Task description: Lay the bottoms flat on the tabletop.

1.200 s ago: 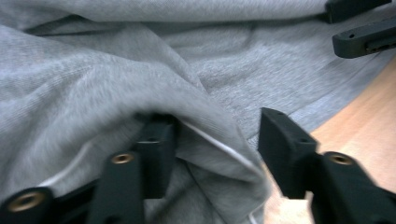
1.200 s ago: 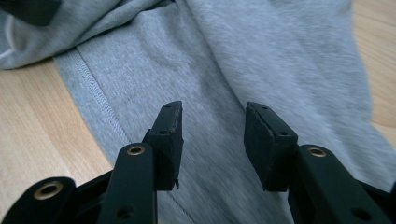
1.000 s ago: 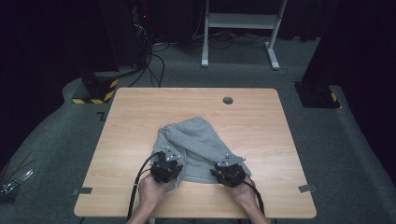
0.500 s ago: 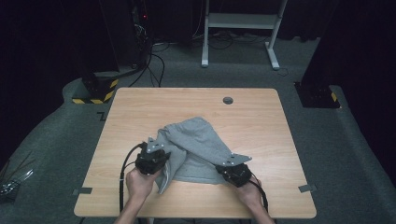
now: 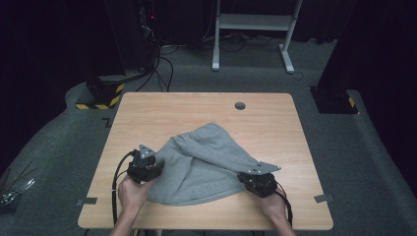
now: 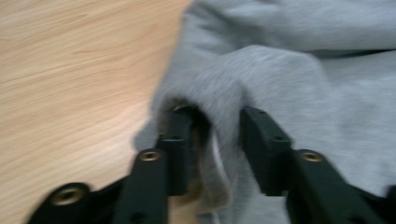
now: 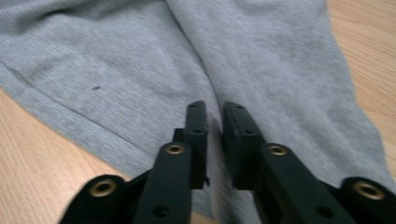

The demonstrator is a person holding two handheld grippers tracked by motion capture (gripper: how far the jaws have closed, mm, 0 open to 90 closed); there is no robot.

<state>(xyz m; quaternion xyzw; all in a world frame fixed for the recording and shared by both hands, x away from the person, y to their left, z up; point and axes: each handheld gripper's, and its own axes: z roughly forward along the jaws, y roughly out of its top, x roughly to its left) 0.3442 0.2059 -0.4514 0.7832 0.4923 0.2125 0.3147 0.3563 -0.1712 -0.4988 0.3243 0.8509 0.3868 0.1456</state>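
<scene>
Where perhaps fleecy, rumpled grey garment (image 5: 206,162)

Bench (image 5: 147,113) bare across far half and both side margins; grey garment (image 5: 206,162) covers near centre; small dark hole (image 5: 240,105) near far edge.

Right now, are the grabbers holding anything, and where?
The right hand-held gripper pinches a fold of the grey garment; the left hand-held gripper has just opened around its bunched edge.

L gripper (image 5: 146,167) at table's 7 o'clock, jaws just opened, standing apart; R gripper (image 5: 255,180) at 5 o'clock, jaws narrow, also opened slightly.
</scene>
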